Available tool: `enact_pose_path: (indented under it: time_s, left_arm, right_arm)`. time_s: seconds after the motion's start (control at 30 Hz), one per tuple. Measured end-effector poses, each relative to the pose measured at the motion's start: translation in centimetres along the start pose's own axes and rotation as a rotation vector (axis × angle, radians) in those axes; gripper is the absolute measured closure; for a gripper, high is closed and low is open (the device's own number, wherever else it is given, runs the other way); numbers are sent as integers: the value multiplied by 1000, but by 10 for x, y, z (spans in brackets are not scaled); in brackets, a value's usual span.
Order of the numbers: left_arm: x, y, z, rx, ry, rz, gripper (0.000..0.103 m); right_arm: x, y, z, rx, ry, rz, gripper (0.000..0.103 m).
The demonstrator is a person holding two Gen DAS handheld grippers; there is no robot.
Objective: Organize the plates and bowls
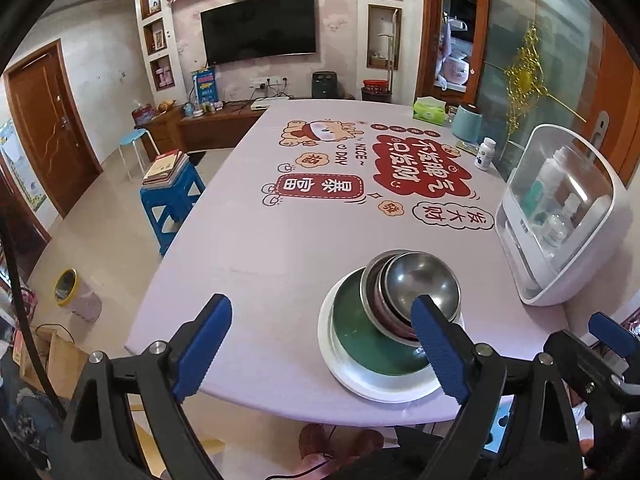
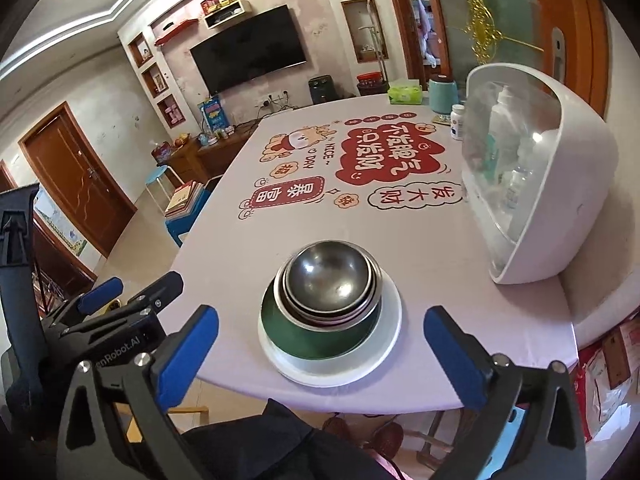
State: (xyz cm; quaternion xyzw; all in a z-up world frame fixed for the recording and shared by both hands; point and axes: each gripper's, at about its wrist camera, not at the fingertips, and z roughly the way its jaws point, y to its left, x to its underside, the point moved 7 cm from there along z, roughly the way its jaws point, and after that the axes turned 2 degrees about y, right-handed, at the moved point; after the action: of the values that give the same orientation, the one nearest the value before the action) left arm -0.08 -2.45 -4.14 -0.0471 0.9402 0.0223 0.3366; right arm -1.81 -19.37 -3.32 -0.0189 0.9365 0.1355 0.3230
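Observation:
A stack of dishes stands near the front edge of the pink table (image 1: 260,264). A white plate (image 1: 384,384) lies at the bottom, a green bowl (image 1: 356,336) rests on it, and several nested steel bowls (image 1: 416,284) sit tilted inside. My left gripper (image 1: 320,344) hovers open above the stack's left side with nothing between its fingers. In the right wrist view the same white plate (image 2: 384,344), green bowl (image 2: 320,340) and steel bowls (image 2: 328,280) lie just ahead of my right gripper (image 2: 322,356). It is open wide and empty.
A white dome-lidded box of bottles (image 1: 560,216) (image 2: 532,168) stands on the table to the right of the stack. Farther back are a pill bottle (image 1: 485,154), a teal canister (image 1: 466,124) and a tissue box (image 1: 429,110). A blue stool with books (image 1: 172,200) stands left of the table.

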Motion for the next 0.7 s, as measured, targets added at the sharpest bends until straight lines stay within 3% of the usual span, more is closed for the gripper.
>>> enact_pose_path:
  time_s: [0.03,0.07,0.7]
  left_arm:
    - [1,1,0,0,2,1,1]
    - [3,1,-1,1,0,2,1]
    - [3,3,-16,4,-57,4,1]
  right_arm:
    - [1,2,1,-4,4,-5,0]
    - [3,4,2,-12,10,-9,0]
    - [14,4,9,2,58,19,0]
